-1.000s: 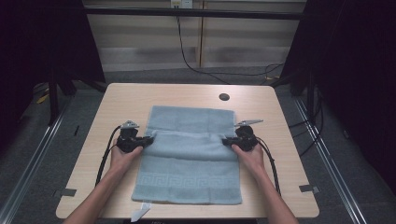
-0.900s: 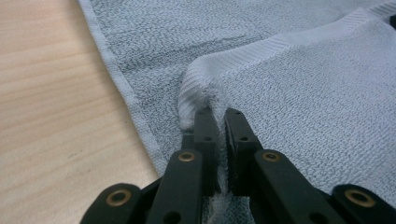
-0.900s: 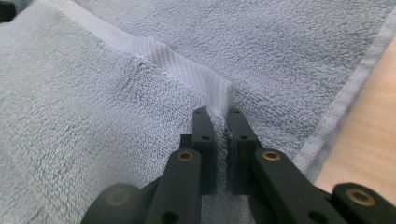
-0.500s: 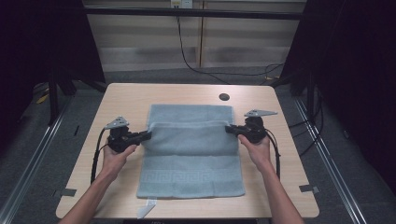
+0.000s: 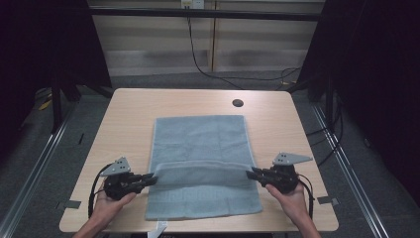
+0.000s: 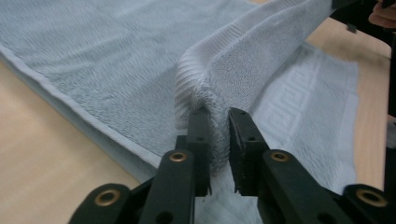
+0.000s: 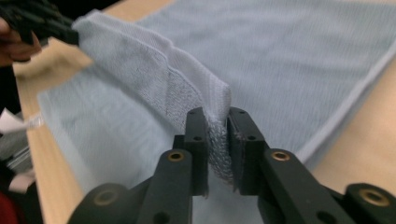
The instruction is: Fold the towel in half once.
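My left gripper (image 5: 151, 179) and right gripper (image 5: 251, 173) each pinch an end of the pale blue terry towel's (image 5: 200, 136) folded-over edge, jaws just easing apart, the fold stretched crosswise between them above the near hem on the wooden tabletop (image 5: 133, 106).

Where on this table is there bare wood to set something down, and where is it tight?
Free: the table's far strip between the towel and the far edge, apart from a small dark hole; also the side strips left and right of the towel. Tight: the near part, where left gripper and right gripper hold the towel's fold.
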